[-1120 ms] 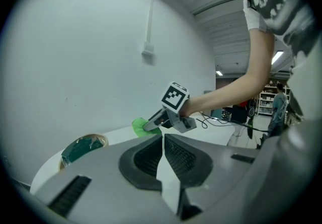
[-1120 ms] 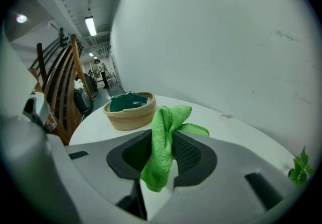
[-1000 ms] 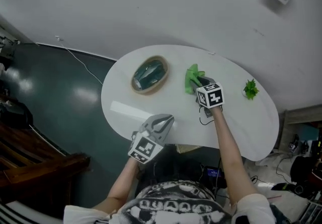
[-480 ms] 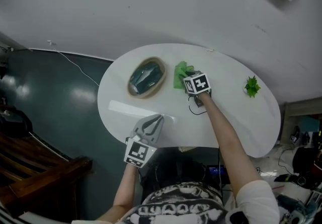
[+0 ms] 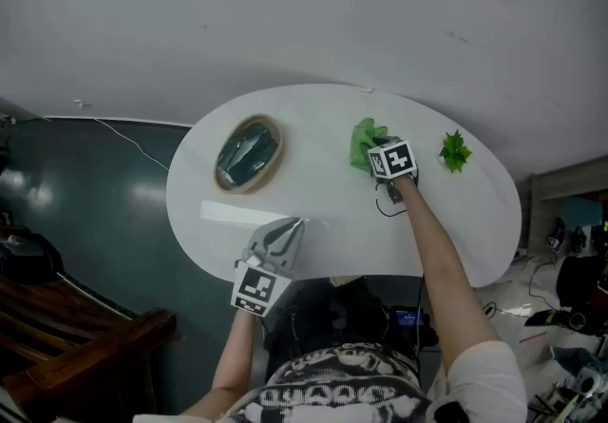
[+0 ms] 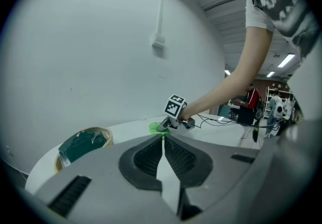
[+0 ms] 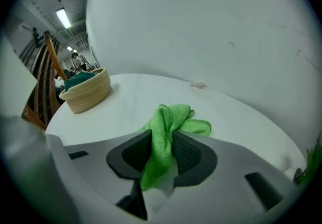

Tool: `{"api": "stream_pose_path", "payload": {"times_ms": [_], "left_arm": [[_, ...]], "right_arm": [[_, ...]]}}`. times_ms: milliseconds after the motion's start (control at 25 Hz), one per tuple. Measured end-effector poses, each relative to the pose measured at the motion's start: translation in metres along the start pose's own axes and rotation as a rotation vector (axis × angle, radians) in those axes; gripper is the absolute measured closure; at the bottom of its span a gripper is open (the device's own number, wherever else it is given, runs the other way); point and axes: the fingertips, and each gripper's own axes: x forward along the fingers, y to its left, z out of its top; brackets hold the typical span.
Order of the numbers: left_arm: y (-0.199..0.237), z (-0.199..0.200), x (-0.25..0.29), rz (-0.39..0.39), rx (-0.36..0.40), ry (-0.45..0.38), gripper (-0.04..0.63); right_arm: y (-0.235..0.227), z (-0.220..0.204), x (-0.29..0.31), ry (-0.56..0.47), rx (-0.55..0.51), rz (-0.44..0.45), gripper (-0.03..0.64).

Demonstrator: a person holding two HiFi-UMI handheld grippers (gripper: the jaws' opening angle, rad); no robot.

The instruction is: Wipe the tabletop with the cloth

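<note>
**Cloth swings back toward the plant end – the wipe is mid-stroke**

The white oval table (image 5: pixel 285 214) carries the whole job, and the change on it is one of direction. Half a second ago the green cloth lay close beside the basket; now it sits past the middle of the far side, nearer the little plant than the basket. I read that as a return pass: the stroke runs toward the basket, then back toward the person's right.

The right arm is stretched across the tabletop, driving that pass. The right gripper (image 5: pixel 376 149) has its jaws clamped on the cloth (image 5: pixel 364 139) – in its own view a bunched fold stands up between the pads while the loose part spreads on the table ahead of them.

The left gripper (image 5: pixel 290 229) hovers at the near edge, about where it was a moment ago. Its jaws are together at the tips with nothing between them, so it plays no part in the wiping.

The woven basket (image 5: pixel 248 153), with something dark teal inside, stands at the left end, well apart from the cloth. The small green plant (image 5: pixel 454 151) stands near the right end, with the cloth now near it.

Only a band along the far side seems covered by these strokes – the near half of the top and both ends look still to be wiped.
</note>
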Motion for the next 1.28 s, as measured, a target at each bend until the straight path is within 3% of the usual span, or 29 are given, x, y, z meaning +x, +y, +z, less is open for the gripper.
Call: {"api": "stream_pose_path", "payload": {"times_ms": [200, 560, 880, 1280], "left_arm": [[-0.025, 0.011, 0.030, -0.019, 0.024, 0.015, 0.581], [-0.093, 0.041, 0.080, 0.006, 0.038, 0.020, 0.581], [-0.134, 0.060, 0.096, 0.106, 0.034, 0.011, 0.581], [-0.129, 0.051, 0.073, 0.177, 0.034, 0.044, 0.581]], "right_arm": [[-0.053, -0.031, -0.027, 0.031, -0.011, -0.063, 0.494], [-0.111, -0.075, -0.062, 0.006, 0.001, -0.028, 0.494], [-0.122, -0.083, -0.069, -0.043, -0.023, 0.051, 0.494], [-0.116, -0.080, -0.073, -0.060, -0.010, 0.048, 0.494]]}}
